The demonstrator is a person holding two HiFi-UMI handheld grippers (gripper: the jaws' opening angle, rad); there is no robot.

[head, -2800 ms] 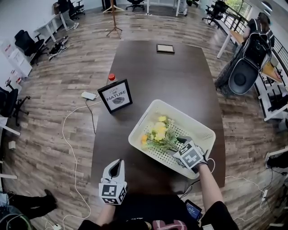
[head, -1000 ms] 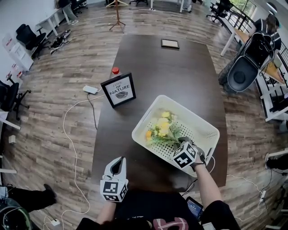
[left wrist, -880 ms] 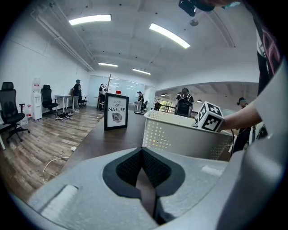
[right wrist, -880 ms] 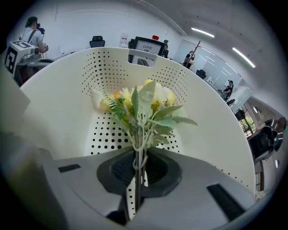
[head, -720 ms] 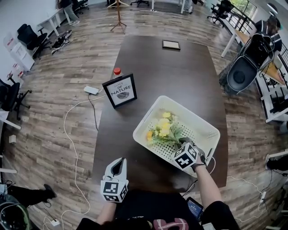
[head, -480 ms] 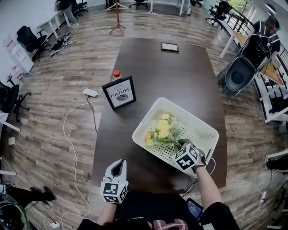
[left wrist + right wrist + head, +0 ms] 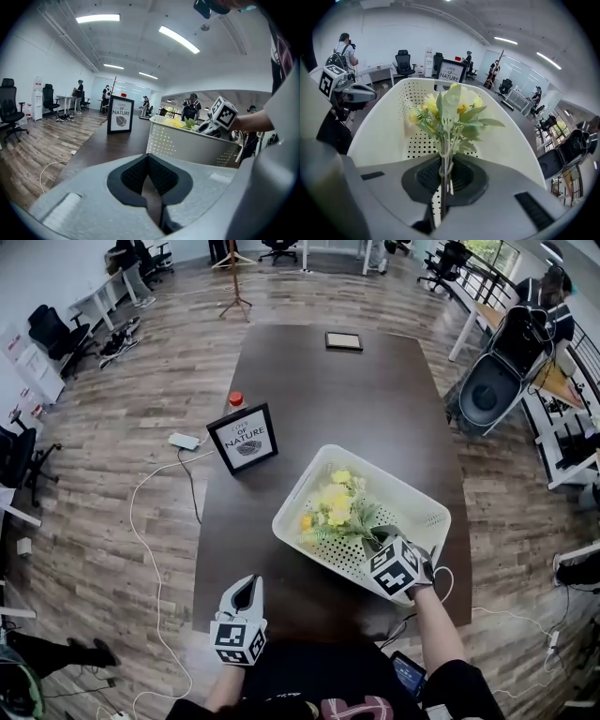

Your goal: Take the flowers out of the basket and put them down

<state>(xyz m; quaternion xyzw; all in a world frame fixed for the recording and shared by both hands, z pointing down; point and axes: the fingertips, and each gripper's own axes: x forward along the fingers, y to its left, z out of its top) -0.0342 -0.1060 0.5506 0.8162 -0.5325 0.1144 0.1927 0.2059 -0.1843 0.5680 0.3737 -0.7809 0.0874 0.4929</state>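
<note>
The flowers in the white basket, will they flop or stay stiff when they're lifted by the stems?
The flowers probably stay fairly stiff: they stand straight out from the right gripper, which pinches the thin stems. They look light, likely artificial. The leaves may snag on the basket.

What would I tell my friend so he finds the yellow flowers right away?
Find the long dark table; at the person's end sits a white basket full of little holes. Inside is a bunch of yellow flowers with green leaves, stems pinched by the right gripper. The framed sign nearby is black and white; only these are leafy and yellow.
</note>
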